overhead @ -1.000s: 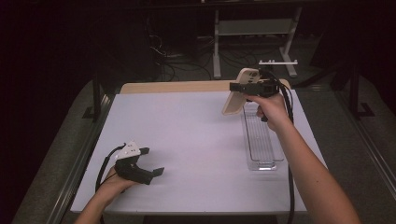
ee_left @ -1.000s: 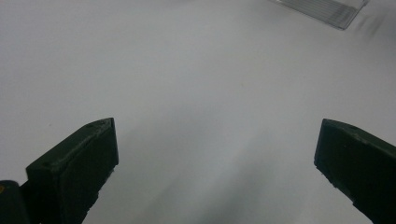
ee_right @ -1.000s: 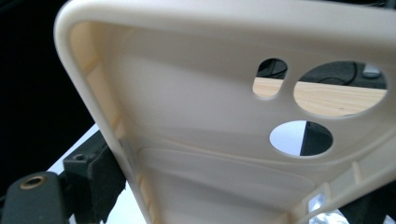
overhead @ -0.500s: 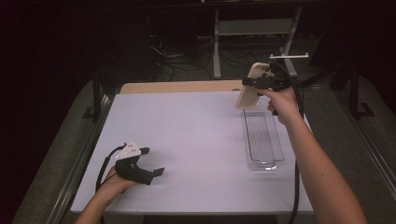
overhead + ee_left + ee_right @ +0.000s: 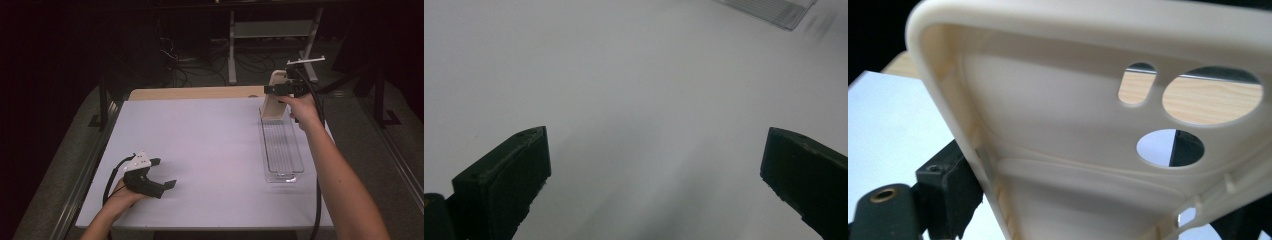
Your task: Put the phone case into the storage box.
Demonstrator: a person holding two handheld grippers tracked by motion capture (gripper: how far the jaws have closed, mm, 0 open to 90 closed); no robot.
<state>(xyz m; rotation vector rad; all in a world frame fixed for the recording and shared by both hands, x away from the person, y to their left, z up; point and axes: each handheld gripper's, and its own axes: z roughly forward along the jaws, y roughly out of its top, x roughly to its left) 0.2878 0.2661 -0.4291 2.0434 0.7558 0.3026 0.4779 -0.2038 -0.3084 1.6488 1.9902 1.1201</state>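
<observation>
Gripping a cream phone case [image 5: 1058, 130] – unmarked – the right gripper [image 5: 285, 89]

Dark room; grey metal stand [image 5: 272, 30] and perhaps cables [image 5: 187, 60] behind table [image 5: 210, 130].

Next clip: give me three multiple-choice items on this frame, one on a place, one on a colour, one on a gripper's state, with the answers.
1. Where does the clear tray lie on the white table?
A. along its right side
B. at its left edge
C. in its middle

2. What colour is the phone case that the right gripper holds?
A. black
B. cream
C. blue

3. How does the left gripper stand?
A. shut on the tray
B. shut on the case
C. open, with nothing in it

Answers: 1 A, the high view shows the tray beside the right forearm. 2 B, the case reads cream in both the right gripper view and the high view. 3 C, its fingers stand wide apart over bare table.
</observation>
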